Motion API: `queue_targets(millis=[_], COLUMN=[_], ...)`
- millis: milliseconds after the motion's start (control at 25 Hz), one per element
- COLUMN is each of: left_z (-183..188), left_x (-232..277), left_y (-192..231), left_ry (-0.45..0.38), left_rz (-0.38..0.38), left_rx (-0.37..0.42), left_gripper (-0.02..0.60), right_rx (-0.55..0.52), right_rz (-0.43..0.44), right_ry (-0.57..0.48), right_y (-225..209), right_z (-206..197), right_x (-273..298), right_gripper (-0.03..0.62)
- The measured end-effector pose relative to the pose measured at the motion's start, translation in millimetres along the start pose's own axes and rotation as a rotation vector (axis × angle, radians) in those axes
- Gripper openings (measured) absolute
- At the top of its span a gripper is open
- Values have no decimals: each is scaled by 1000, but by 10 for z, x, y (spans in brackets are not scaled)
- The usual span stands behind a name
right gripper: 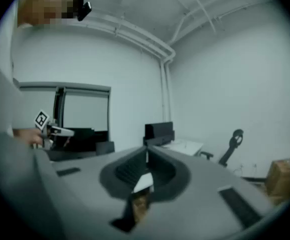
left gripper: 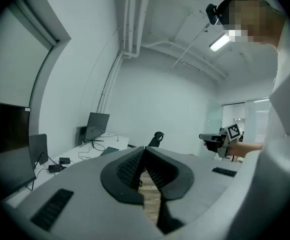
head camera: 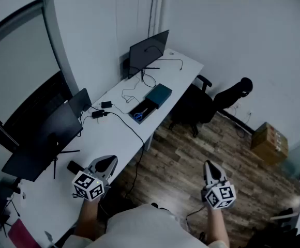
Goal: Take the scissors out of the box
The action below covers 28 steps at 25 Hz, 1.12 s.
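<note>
- Left gripper view: my left gripper [left gripper: 145, 151] has its jaws pressed together at the tips, with nothing between them.
- Right gripper view: my right gripper [right gripper: 146, 156] is closed in the same way and is just as empty.
- I hold both roughly level in front of me and well apart. The left one is over the near end of the white desk [head camera: 120, 134], and the right one is over the wooden floor [head camera: 181, 159].
- The scissors [head camera: 138, 116], with blue handles, lie inside the open dark box [head camera: 146, 107] far along the desk, near its floor-side edge and well away from both grippers.
- A teal case [head camera: 159, 94] sits against the box's far end.
- A monitor [head camera: 149, 53] stands beyond that, and an office chair [head camera: 227, 97] stands off the desk's side.
</note>
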State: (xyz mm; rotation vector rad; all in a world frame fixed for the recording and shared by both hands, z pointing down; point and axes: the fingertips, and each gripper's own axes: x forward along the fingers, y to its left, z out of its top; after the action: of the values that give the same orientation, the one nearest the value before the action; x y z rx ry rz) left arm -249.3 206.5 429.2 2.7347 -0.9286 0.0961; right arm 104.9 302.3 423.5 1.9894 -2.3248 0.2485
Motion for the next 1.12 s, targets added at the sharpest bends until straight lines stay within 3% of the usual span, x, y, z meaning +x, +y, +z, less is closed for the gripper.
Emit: queue_targets(millis=[680,1120], left_z=[-35,-192], left_x=[106,204], left_y=[-35,-365], left_ry=[15,26], left_rz=[10,49], left_rx=[-6,-16], left_gripper=[35,35], right_rx=[7,-13], right_rz=[-3,65], right_ry=[11,49], right_y=[-159,-359], right_z=[-3,-160], right_x=[42,-30], right_gripper=[34,34])
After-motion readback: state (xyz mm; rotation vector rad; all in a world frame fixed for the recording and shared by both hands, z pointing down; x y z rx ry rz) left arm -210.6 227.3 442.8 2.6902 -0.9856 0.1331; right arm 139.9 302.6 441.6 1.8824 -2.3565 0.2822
